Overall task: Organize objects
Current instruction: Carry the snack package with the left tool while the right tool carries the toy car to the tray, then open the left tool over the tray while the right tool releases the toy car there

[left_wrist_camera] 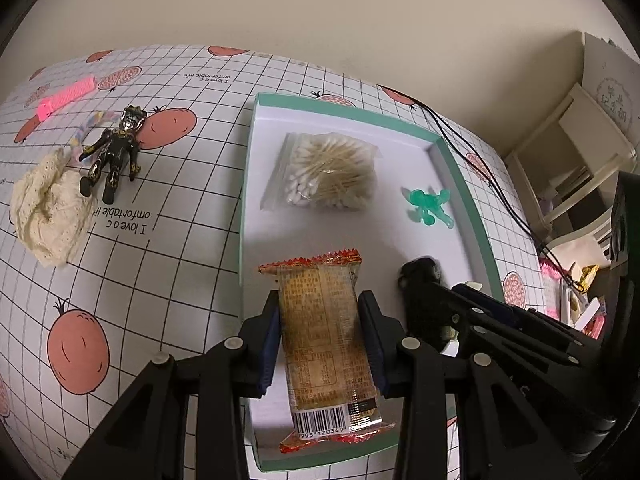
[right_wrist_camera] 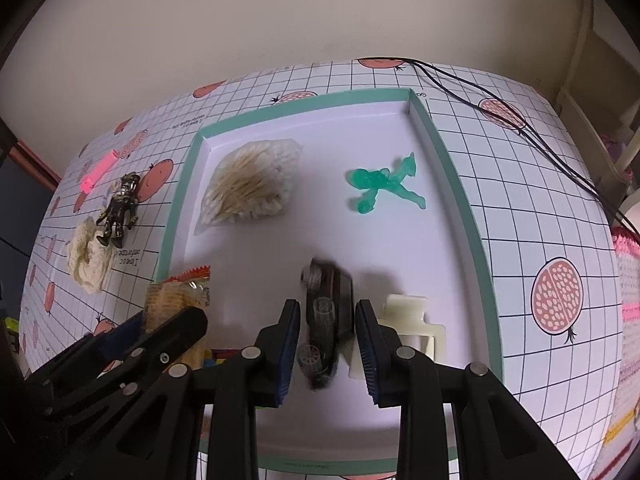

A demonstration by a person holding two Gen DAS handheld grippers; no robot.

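Left gripper (left_wrist_camera: 320, 340) is clamped on the snack pack (left_wrist_camera: 326, 344) over the tray's (left_wrist_camera: 464, 184) near end; I read this as the drop-in step, so next I need to lower & let go. Pack's long axis runs along the fingers, barcode end toward me, crimped top pointing at the cotton swab bag (left_wrist_camera: 324, 172). Right gripper (right_wrist_camera: 327, 344) straddles the toy car (right_wrist_camera: 326, 320) w/ jaws apart, car blurred, lengthwise btw the pads, inside the tray; black figure (left_wrist_camera: 112, 152), cloth (left_wrist_camera: 48, 212) & pink comb (left_wrist_camera: 68, 94) wait outside.

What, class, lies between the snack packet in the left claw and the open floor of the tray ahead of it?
Nothing visible. The snack packet sits between the left claw's fingers over the tray; the floor ahead is bare up to the cotton swab bag.
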